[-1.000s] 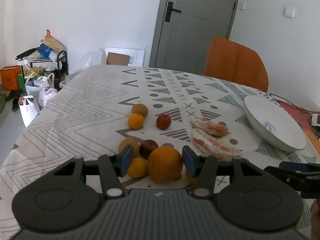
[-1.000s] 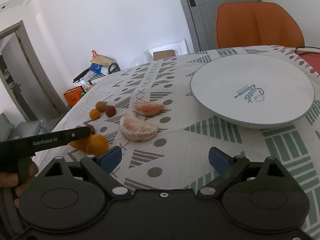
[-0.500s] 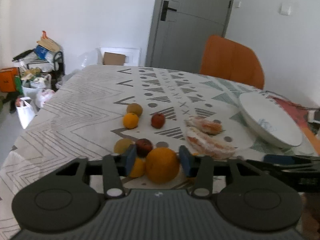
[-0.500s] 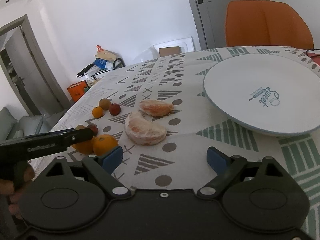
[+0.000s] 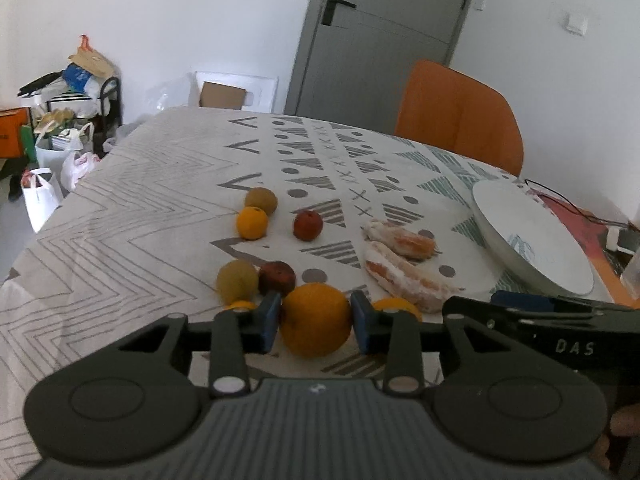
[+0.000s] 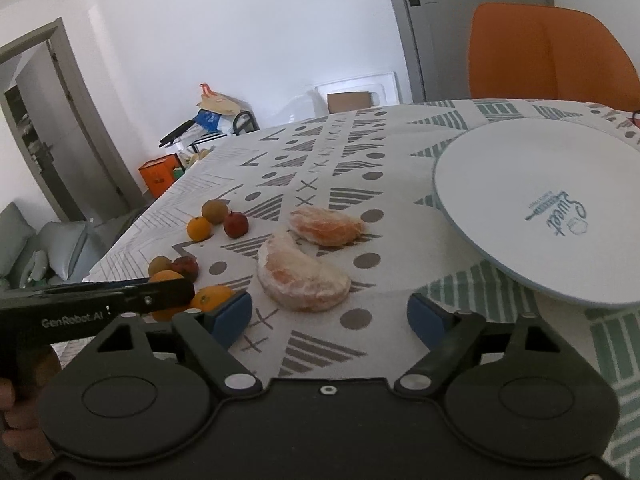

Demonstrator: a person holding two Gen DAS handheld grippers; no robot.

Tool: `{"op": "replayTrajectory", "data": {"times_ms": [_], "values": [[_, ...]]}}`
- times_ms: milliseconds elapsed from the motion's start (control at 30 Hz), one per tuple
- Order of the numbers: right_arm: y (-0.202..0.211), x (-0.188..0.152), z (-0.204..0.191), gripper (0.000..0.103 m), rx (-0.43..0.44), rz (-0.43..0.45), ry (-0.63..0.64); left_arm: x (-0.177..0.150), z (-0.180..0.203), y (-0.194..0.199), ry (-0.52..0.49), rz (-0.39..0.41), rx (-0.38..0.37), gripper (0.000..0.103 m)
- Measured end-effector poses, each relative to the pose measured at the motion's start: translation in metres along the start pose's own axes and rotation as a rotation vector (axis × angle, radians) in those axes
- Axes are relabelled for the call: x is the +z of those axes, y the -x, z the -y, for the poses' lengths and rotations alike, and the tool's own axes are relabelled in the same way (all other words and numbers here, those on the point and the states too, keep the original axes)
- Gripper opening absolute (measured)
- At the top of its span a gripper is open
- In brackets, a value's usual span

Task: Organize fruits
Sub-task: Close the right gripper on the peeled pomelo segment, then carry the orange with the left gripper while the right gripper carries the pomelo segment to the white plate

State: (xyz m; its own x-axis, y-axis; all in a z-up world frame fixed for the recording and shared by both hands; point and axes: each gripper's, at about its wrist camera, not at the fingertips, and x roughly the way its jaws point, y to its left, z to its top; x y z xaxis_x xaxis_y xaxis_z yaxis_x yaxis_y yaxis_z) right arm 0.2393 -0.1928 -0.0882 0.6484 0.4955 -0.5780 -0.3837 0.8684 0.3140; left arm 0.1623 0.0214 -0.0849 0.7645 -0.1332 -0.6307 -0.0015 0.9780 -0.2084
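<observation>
Left gripper closed around a big orange; right gripper released above the tablecloth.

Left wrist view: in the lower middle of the frame, the left gripper [image 5: 315, 322] has its two blue pads [image 5: 269, 320] pressed on both sides of the big orange [image 5: 315, 319], so it is grasping this fruit. Just above it lie a dark red fruit [image 5: 277, 278] and a greenish-brown fruit [image 5: 237, 280], touching each other. Two peeled orange pieces [image 5: 404, 264] are at the middle right, and the white plate [image 5: 532, 240] is at the right edge.

Right wrist view: the right gripper [image 6: 330, 316] is spread wide and holds nothing; under it is only the patterned tablecloth [image 6: 320, 176]. The nearer peeled piece [image 6: 302, 274] lies just above the gap. The plate fills the right side, and the left gripper's black body comes in at the lower left, partly hiding the big orange.
</observation>
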Motion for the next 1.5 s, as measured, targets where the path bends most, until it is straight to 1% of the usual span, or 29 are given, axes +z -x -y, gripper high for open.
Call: {"op": "replayTrajectory", "data": {"times_ms": [133, 367, 433, 533, 600, 633, 667, 733, 833, 900, 1067, 1167, 1400, 1500], "values": [[-0.009, 0.005, -0.005, 0.079, 0.000, -0.002, 0.028, 0.004, -0.004, 0.007, 0.007, 0.025, 0.009, 0.036], [-0.027, 0.016, -0.016, 0.078, 0.021, 0.002, 0.089, 0.010, -0.016, 0.015, 0.033, 0.051, 0.031, 0.036], [-0.035, 0.018, -0.019, 0.078, 0.015, -0.011, 0.107, 0.012, -0.017, 0.015, 0.032, 0.055, 0.033, 0.036], [-0.040, 0.017, -0.026, 0.078, -0.005, -0.004, 0.160, 0.013, -0.018, 0.014, 0.027, 0.053, 0.037, 0.036], [-0.040, 0.015, -0.028, 0.076, -0.016, -0.003, 0.185, 0.014, -0.017, 0.014, 0.021, 0.053, 0.039, 0.036], [-0.039, 0.013, -0.028, 0.070, -0.020, 0.002, 0.196, 0.015, -0.017, 0.014, 0.018, 0.054, 0.042, 0.036], [-0.037, 0.013, -0.028, 0.062, -0.020, 0.003, 0.202, 0.015, -0.017, 0.013, 0.016, 0.054, 0.044, 0.036], [-0.034, 0.012, -0.027, 0.054, -0.016, 0.002, 0.213, 0.014, -0.016, 0.012, 0.014, 0.051, 0.046, 0.036], [-0.027, 0.008, -0.023, 0.050, -0.014, 0.009, 0.208, 0.014, -0.014, 0.012, 0.007, 0.049, 0.047, 0.036], [-0.022, 0.006, -0.020, 0.049, -0.017, 0.012, 0.200, 0.013, -0.012, 0.011, 0.002, 0.047, 0.047, 0.036], [-0.008, 0.001, -0.007, 0.046, -0.023, 0.019, 0.134, 0.011, -0.007, 0.011, -0.012, 0.042, 0.040, 0.036], [0.001, -0.002, 0.001, 0.040, -0.023, 0.027, 0.094, 0.010, -0.005, 0.012, -0.016, 0.041, 0.034, 0.036], [0.021, -0.012, 0.014, 0.040, -0.056, 0.015, 0.046, 0.010, 0.002, 0.015, -0.026, 0.049, 0.022, 0.036], [0.031, -0.015, 0.021, 0.042, -0.058, 0.003, 0.013, 0.009, 0.004, 0.018, -0.027, 0.054, 0.018, 0.036]]}}
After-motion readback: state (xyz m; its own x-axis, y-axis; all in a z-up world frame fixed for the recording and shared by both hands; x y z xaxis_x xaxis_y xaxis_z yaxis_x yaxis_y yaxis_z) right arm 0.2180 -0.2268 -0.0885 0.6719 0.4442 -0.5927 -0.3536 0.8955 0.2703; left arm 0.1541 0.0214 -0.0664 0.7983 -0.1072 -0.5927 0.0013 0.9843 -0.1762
